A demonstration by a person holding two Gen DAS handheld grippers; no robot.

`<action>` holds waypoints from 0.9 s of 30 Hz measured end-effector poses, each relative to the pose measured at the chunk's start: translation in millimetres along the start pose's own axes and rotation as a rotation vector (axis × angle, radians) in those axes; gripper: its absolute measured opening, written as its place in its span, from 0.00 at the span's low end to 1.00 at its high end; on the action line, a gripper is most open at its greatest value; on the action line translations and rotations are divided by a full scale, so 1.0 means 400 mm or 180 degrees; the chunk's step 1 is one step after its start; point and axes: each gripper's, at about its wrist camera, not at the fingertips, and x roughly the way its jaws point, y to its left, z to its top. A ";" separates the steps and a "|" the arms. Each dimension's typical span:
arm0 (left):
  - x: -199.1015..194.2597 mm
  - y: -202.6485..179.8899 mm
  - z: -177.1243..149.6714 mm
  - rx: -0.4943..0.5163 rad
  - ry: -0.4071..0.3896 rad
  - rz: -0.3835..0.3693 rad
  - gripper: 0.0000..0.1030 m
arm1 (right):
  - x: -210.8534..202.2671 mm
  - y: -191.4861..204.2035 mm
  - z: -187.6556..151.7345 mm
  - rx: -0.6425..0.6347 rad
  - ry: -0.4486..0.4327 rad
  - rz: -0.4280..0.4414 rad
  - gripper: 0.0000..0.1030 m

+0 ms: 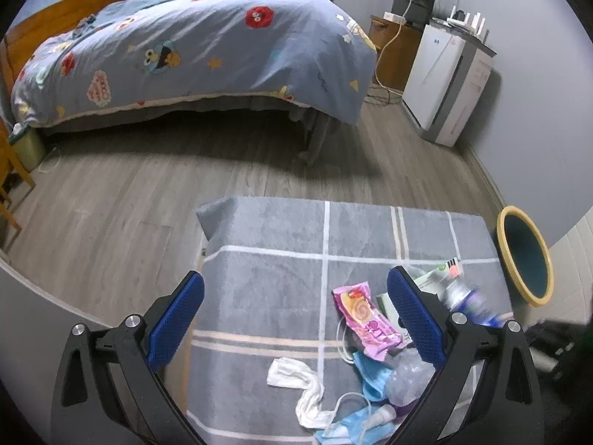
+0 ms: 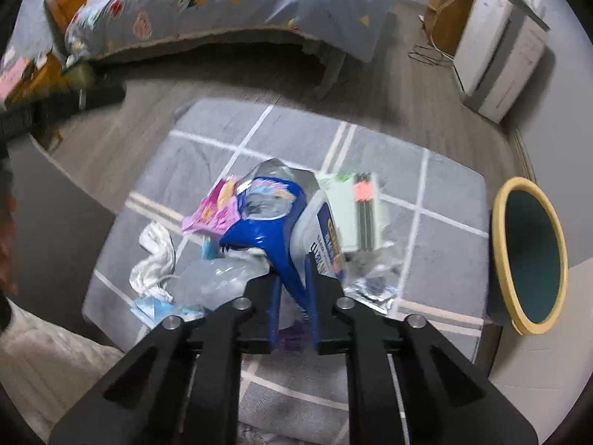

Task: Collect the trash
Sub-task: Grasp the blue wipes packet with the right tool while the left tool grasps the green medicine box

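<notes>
A heap of trash lies on the grey checked cloth. It holds a pink snack wrapper, a white crumpled cloth, a blue face mask and a clear plastic bag. My left gripper hangs above the heap's left side, open and holding nothing. In the right wrist view my right gripper is shut on a crushed clear bottle with a blue label, pinching its lower end. Beside it are a white labelled container and a green-white box. The bottle shows blurred behind the left gripper's right finger.
A round bin with a yellow rim and teal inside stands just right of the cloth. A bed with a blue quilt fills the back, and a white appliance stands by the right wall. Grey wood floor lies between them.
</notes>
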 end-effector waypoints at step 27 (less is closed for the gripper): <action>0.302 -0.460 -0.141 0.1942 0.0807 -0.0390 0.95 | -0.089 -0.395 0.028 0.0899 -0.0274 0.0169 0.07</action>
